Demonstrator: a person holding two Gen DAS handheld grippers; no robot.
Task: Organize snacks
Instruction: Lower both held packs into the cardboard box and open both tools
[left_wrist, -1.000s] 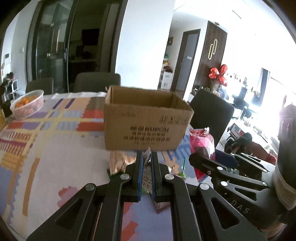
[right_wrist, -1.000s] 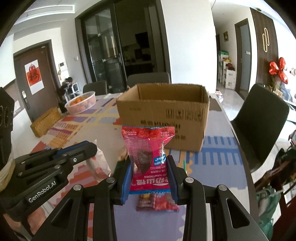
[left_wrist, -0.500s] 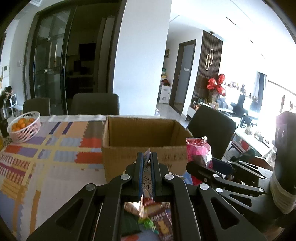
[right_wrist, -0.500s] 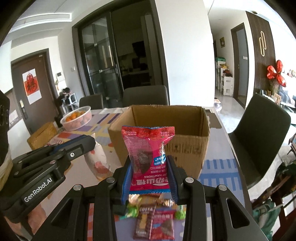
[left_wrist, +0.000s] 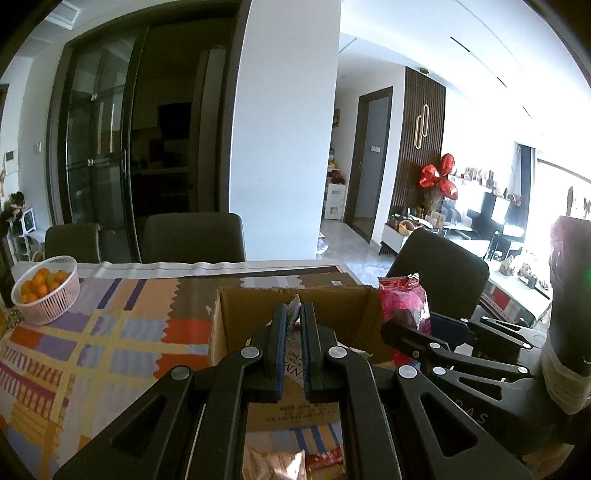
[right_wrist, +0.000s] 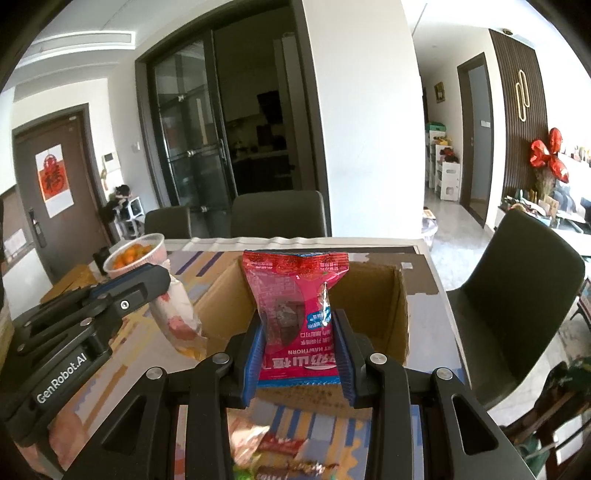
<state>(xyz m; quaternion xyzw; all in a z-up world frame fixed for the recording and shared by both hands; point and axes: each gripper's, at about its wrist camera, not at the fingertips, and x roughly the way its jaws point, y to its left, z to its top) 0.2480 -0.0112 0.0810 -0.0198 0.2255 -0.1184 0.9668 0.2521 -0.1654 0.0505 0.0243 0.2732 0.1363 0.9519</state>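
Red hawthorn snack pack (right_wrist: 299, 314) sits upright between the right gripper (right_wrist: 299, 332) fingers, clamped on both sides, held over the near edge of the open cardboard box (right_wrist: 391, 295); also seen from the left wrist view (left_wrist: 402, 306) at the box's right side. Left gripper (left_wrist: 294, 325) is closed down to a narrow gap on a thin pale snack packet (left_wrist: 293, 354), its top edge poking out above the fingertips, over the box (left_wrist: 251, 306) near wall. From the right wrist view the same packet (right_wrist: 177, 314) hangs from the left gripper (right_wrist: 162, 280) just left of the box.

More loose snacks lie on the table below the grippers, in front of the box: pale and red wrappers (left_wrist: 291, 461), candy wrappers (right_wrist: 280, 458); details blurred.

Box stands on a table with a patchwork-coloured cloth (left_wrist: 110, 350). White basket of oranges (left_wrist: 46, 291) far left on the table, well apart from the box. Dark chairs (left_wrist: 194, 238) behind the table, another (right_wrist: 517, 288) on its right side.
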